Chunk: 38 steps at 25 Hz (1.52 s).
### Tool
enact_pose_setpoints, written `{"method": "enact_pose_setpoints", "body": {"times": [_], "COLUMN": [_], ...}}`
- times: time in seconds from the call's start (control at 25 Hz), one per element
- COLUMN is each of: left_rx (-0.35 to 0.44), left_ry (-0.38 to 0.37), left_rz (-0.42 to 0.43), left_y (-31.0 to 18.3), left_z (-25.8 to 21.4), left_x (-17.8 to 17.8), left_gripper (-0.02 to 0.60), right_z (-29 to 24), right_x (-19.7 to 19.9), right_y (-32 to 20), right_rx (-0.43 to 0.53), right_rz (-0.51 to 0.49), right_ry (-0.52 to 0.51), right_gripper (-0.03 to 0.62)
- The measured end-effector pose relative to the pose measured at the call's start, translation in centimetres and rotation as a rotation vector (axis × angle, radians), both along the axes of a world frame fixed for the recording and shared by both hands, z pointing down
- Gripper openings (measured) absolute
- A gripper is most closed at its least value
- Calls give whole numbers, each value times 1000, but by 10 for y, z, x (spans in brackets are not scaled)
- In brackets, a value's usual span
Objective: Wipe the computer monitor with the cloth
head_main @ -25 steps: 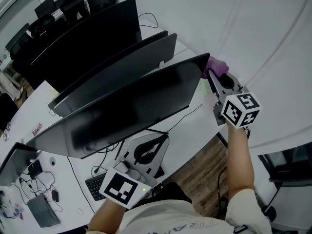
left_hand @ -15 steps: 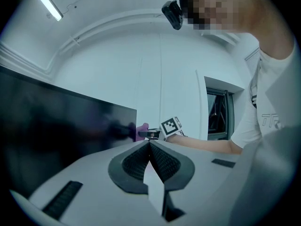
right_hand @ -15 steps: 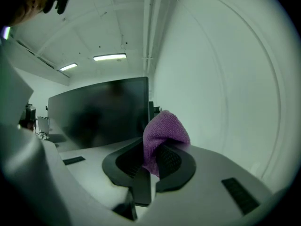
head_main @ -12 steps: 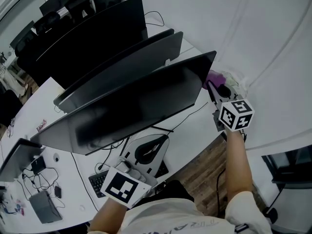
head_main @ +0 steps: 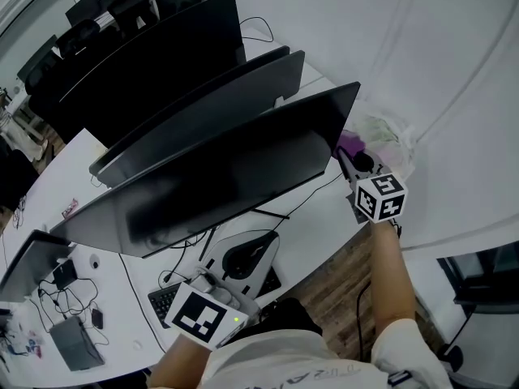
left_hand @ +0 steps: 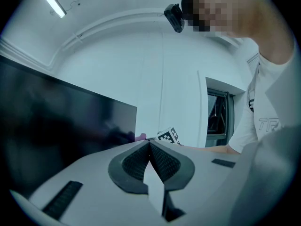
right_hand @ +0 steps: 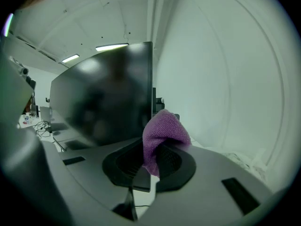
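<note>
We see the right hand-held gripper [right_hand: 151, 160] pinching the purple cloth [right_hand: 162, 132] just beside the monitor's [head_main: 235, 173] right edge; left hand-held gripper [left_hand: 149, 150] jaws together, empty, above the desk [head_main: 323, 219].

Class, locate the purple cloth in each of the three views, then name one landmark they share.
Head view: cloth right of centre, just past the nearest monitor's right edge.
Left gripper view: a tiny pinkish bit, centre, by the monitor's lower corner.
Right gripper view: centre, pinched in the right claw.
Shared landmark: that monitor's dark screen.
</note>
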State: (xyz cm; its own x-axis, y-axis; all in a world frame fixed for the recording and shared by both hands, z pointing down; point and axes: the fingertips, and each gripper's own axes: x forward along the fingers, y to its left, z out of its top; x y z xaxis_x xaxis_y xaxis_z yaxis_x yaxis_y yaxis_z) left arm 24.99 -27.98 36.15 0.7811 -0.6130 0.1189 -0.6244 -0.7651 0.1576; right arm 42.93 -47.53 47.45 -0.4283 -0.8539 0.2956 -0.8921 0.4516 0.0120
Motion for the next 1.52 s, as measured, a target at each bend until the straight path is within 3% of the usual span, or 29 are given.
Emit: {"method": "enact_pose_setpoints", "body": {"times": [0.44, 1.16, 1.52], "left_rx": [-23, -59, -85], "left_ry": [-23, -69, -101], "left_rz": [-10, -23, -61], "left_y": [-2, -3, 2], "left_z": [14, 34, 44], "left_x": [-4, -2, -15], "left_gripper": [5, 5, 5], "right_z": [60, 134, 169], "right_x": [2, 5, 20], "right_y": [-1, 6, 7], "right_rx": [-78, -208, -286], "right_rz": [-4, -23, 152], "right_ry": [23, -77, -205], "right_gripper": [55, 55, 55]}}
